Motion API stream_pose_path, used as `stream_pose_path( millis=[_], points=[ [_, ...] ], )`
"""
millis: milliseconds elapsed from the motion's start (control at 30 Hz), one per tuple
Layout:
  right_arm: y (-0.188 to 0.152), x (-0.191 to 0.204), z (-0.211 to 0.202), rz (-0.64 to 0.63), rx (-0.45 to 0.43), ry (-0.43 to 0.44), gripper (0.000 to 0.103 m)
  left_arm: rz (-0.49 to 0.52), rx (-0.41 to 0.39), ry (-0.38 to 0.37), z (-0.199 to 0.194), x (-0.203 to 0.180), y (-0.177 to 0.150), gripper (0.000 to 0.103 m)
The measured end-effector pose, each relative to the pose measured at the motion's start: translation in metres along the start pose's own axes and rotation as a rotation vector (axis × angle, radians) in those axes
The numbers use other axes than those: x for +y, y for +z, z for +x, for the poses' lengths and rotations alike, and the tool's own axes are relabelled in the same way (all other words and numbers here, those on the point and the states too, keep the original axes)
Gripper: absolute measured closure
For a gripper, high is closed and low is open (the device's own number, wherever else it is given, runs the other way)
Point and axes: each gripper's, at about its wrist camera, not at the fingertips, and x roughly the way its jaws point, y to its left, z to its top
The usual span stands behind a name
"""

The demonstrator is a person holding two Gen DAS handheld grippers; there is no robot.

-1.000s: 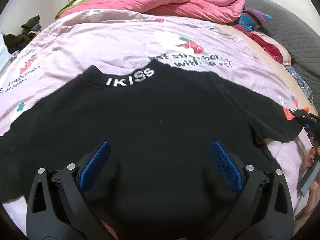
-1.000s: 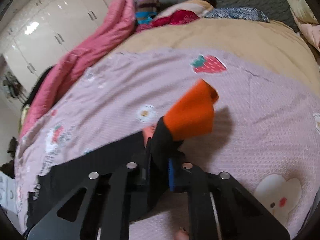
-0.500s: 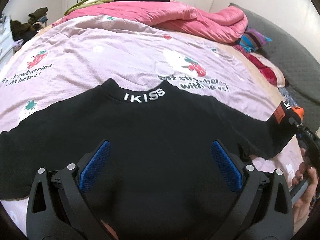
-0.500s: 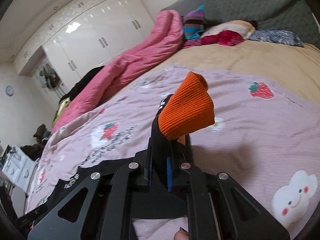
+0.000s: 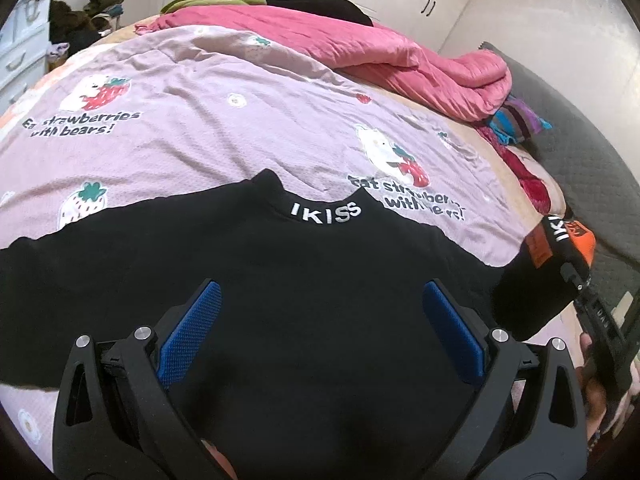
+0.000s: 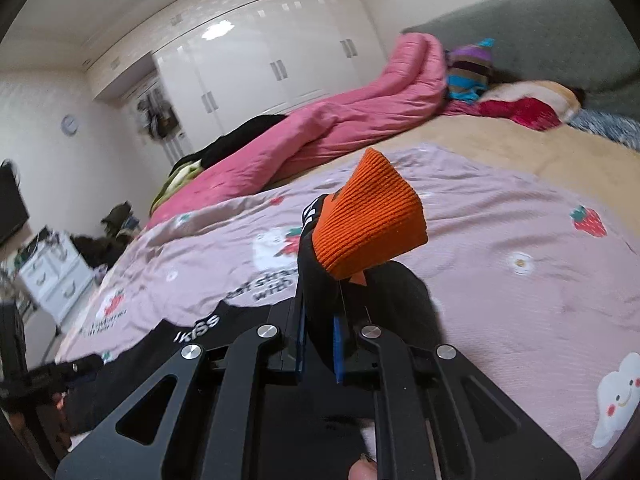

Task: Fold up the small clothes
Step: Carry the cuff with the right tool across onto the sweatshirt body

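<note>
Spread flat on the lilac strawberry-print bedspread (image 5: 240,92): a black sweater (image 5: 320,280), "IKISS" collar at 12 o'clock of the left gripper (image 5: 320,332). Jaws wide apart, hovering over the chest panel with nothing between the blue pads. At 3 o'clock, right sleeve with the orange cuff (image 6: 370,216) raised clear of the bed within the past second, higher than a moment ago and swinging toward the body. Clamped tight in the right gripper (image 6: 320,336), black sleeve cloth between the pads, cuff jutting out beyond the tips at 12 o'clock. Likely reading: first sleeve fold under way, not yet laid across the chest.
</note>
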Motion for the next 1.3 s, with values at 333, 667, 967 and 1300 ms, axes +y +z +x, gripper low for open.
stream_pose_path(
  millis=[333, 667, 967, 1300],
  points=[
    [-0.019, 0.054, 0.014, -0.125, 0.048, 0.062, 0.094, -0.062, 0.027, -0.053, -0.004, 0.020, 0.001, 0.008],
    [-0.044, 0.101, 0.031, -0.247, 0.103, 0.104, 0.093, -0.154, 0.078, -0.158, 0.002, 0.041, -0.001, 0.008],
    [-0.069, 0.135, 0.048, -0.339, 0.160, 0.133, 0.093, -0.211, 0.136, -0.205, 0.020, 0.054, -0.007, 0.008],
    [-0.108, 0.159, 0.073, -0.388, 0.314, 0.213, 0.080, -0.255, 0.172, -0.233, 0.031, 0.065, -0.014, 0.008]
  ],
)
